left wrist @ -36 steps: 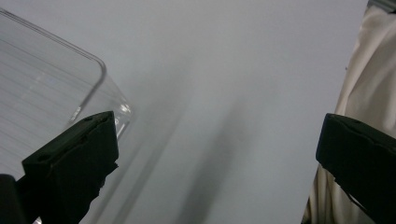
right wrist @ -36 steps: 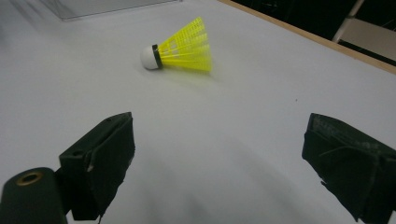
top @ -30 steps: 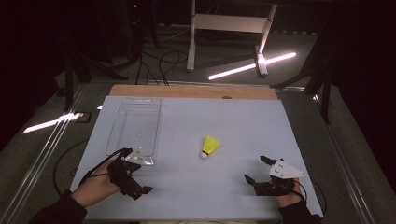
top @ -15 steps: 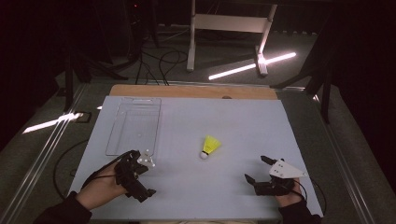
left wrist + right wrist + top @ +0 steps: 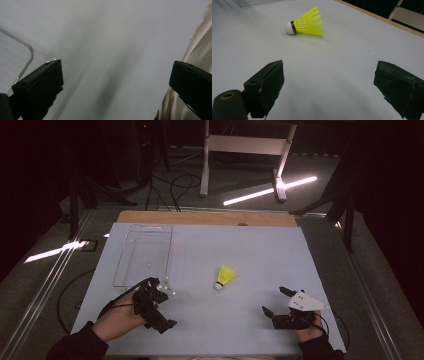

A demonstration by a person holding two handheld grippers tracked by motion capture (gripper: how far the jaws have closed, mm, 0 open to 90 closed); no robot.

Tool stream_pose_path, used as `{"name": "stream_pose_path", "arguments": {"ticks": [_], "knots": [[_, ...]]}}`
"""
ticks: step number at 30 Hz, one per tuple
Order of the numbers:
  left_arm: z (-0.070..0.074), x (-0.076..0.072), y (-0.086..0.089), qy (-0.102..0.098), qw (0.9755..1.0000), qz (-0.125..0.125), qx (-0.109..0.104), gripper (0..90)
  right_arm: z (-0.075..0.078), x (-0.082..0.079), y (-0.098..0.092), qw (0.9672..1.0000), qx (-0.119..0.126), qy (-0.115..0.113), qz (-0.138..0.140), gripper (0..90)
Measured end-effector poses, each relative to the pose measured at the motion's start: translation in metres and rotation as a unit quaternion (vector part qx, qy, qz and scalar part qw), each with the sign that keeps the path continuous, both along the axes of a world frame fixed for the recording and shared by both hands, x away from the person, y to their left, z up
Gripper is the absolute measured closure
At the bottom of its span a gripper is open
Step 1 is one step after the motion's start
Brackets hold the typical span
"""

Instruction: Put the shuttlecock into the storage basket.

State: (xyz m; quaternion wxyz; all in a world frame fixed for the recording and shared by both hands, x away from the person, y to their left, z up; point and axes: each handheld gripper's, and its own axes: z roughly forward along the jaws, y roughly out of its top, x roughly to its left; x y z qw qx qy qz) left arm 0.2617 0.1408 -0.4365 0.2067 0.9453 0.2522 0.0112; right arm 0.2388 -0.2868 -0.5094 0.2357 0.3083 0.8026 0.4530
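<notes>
A yellow shuttlecock (image 5: 224,277) with a white cork lies on its side near the middle of the white table top (image 5: 250,245). In the right gripper view the shuttlecock (image 5: 307,22) lies ahead, cork to the left. My right gripper (image 5: 275,301) rests at the front right, open and empty (image 5: 329,82), a little way short of it. A clear plastic tray (image 5: 145,255) stands at the left. My left gripper (image 5: 164,305) sits by the tray's near right corner, open with nothing between its jaws (image 5: 116,75). The tray's rounded corner (image 5: 27,50) shows beside its left jaw.
A wooden strip (image 5: 200,217) borders the table's far edge. Beyond it, on the dark floor, stand a white metal frame (image 5: 240,150) and cables (image 5: 165,185), with bright light strips (image 5: 265,192). Bare table top lies between the two grippers.
My left gripper has shifted right and a little forward, toward the tray's near right corner. The right gripper and the shuttlecock have stayed put.
</notes>
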Motion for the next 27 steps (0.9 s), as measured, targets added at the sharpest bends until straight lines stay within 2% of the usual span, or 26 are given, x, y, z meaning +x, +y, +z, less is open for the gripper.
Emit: {"name": "stream_pose_path", "arguments": {"ticks": [3, 5, 10, 12, 16, 27], "knots": [[0.0, 0.003, -0.004, 0.002, 1.0, 0.005, 0.0, 0.1, 0.0, 0.0, 0.0, 1.0, 0.001, 0.0, 0.0, 9.3], [0.001, 0.003, -0.007, 0.0, 1.0, -0.001, 0.001, 0.1, 0.0, 0.0, 0.0, 1.0, 0.0, 0.001, 0.0, 9.3], [0.005, 0.006, -0.013, 0.001, 0.9999, 0.006, -0.01, 0.1, 0.0, 0.0, 0.0, 1.0, 0.001, 0.002, 0.0, 9.3], [0.009, 0.009, -0.019, -0.002, 0.9997, 0.011, -0.023, 0.1, 0.0, 0.0, 0.0, 1.0, 0.001, 0.001, 0.001, 9.3], [0.013, 0.012, -0.028, -0.004, 0.9994, 0.001, -0.034, 0.1, 0.0, 0.0, 0.0, 1.0, 0.001, 0.002, 0.001, 9.3], [0.013, 0.025, -0.052, -0.002, 0.9989, 0.006, -0.047, 0.1, 0.0, 0.0, 0.0, 1.0, 0.004, 0.005, 0.001, 9.4]]}}
